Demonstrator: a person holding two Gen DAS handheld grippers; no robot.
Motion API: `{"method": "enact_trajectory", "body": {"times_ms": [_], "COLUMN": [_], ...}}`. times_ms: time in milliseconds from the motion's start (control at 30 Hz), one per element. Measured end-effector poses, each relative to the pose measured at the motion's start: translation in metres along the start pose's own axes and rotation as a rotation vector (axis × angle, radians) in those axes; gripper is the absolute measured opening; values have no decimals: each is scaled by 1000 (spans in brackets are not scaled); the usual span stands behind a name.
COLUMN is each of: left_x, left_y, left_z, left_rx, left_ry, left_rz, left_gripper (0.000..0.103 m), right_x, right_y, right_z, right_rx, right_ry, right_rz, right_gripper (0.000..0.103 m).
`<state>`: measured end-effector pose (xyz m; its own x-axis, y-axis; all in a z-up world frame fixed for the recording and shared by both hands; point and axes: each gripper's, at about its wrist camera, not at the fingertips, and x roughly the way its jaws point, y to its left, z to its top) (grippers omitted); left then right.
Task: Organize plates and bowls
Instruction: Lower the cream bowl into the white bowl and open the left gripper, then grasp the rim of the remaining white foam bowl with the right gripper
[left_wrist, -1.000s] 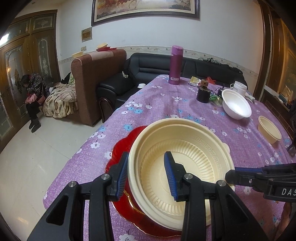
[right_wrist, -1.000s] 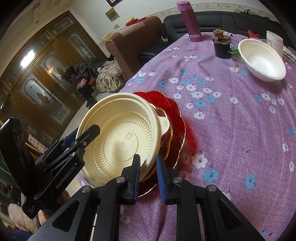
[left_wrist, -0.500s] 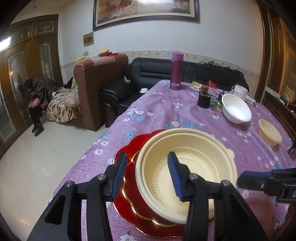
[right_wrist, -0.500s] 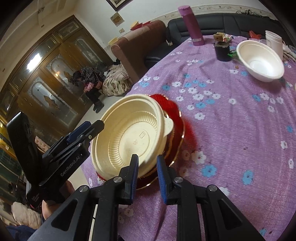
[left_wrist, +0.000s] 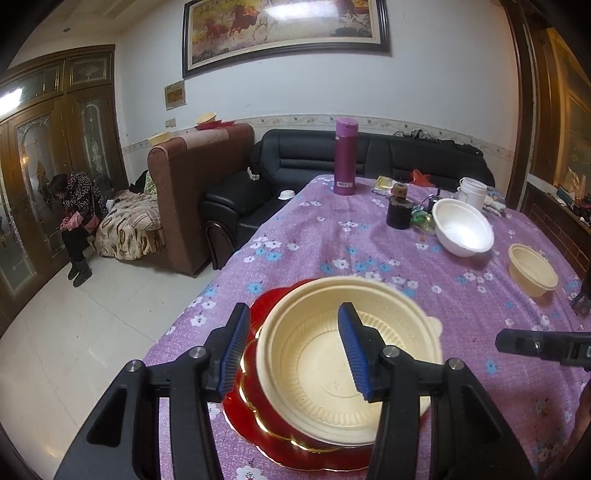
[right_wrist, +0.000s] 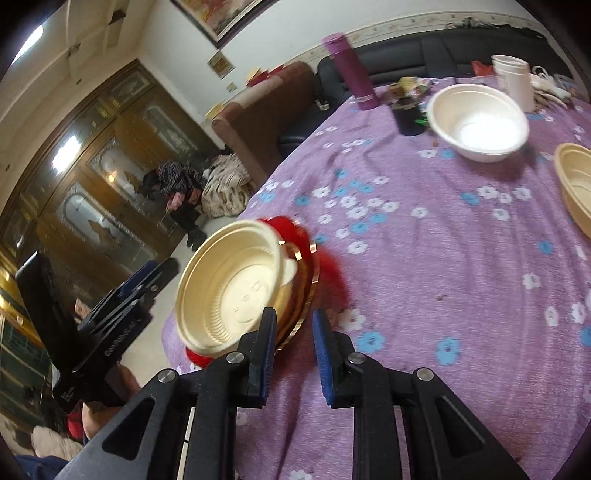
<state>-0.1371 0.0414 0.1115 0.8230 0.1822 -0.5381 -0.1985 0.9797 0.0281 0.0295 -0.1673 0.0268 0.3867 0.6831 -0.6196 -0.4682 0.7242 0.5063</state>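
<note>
Left tool (left_wrist: 291, 345), lower centre of the left wrist view: blue-padded fingers moderately apart, straddling the near rim of the large cream bowl (left_wrist: 343, 354), one pad outside the rim and one over the interior; neither pad presses the rim, so nothing is gripped. Right tool (right_wrist: 293, 354), lower centre of the right wrist view: jaws narrow with nothing between them, beside the near edge of the red plate (left_wrist: 295, 435). The large cream bowl is round, shallow and ribbed inside, with a small tab on its rim; it rests on the red plate, which has a scalloped, gold-trimmed edge and lies near the lower-left edge of the table (left_wrist: 369, 243). Count: one large cream bowl, one red plate, one white bowl (left_wrist: 463, 227) at upper right, and one smaller cream bowl (left_wrist: 532, 269) at the right edge, both well apart from the plate. The table carries a purple cloth with flower print. Upper part of the frame: a purple flask (left_wrist: 345, 160), a dark jar (left_wrist: 399, 210) and a white cup (left_wrist: 471, 190). Beyond the table stand a black sofa (left_wrist: 369, 158) and a brown armchair (left_wrist: 195, 184); a seated person (left_wrist: 77, 214) appears at far left.
</note>
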Motion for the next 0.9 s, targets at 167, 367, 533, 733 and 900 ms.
{"method": "enact_trajectory", "body": {"times_ms": [167,367,533,733,900], "left_x": [-8,-9,19,71,95], "left_y": [-32,-110,-177,-210,-214], "left_z": [3,-9,-34,-46,-39], "left_rx": [58,198,297,299,287], "left_ry": [-10,42,161,263,233], "left_rz": [-75,-255,-378,-370,-316], "left_gripper": [49,56,56,56,56], "right_x": [-19,-44,-64,-85,-91], "right_y": [-27,-72,-113,-146,-157], "right_z": [2,0,-2,1,16], "right_rx": [54,157,245,325,339], "right_ry": [-43,-103,-148,-197,-215], "right_rz": [-24,-68,-114,-172,-183], "right_gripper": [23,23,22,22,22]}}
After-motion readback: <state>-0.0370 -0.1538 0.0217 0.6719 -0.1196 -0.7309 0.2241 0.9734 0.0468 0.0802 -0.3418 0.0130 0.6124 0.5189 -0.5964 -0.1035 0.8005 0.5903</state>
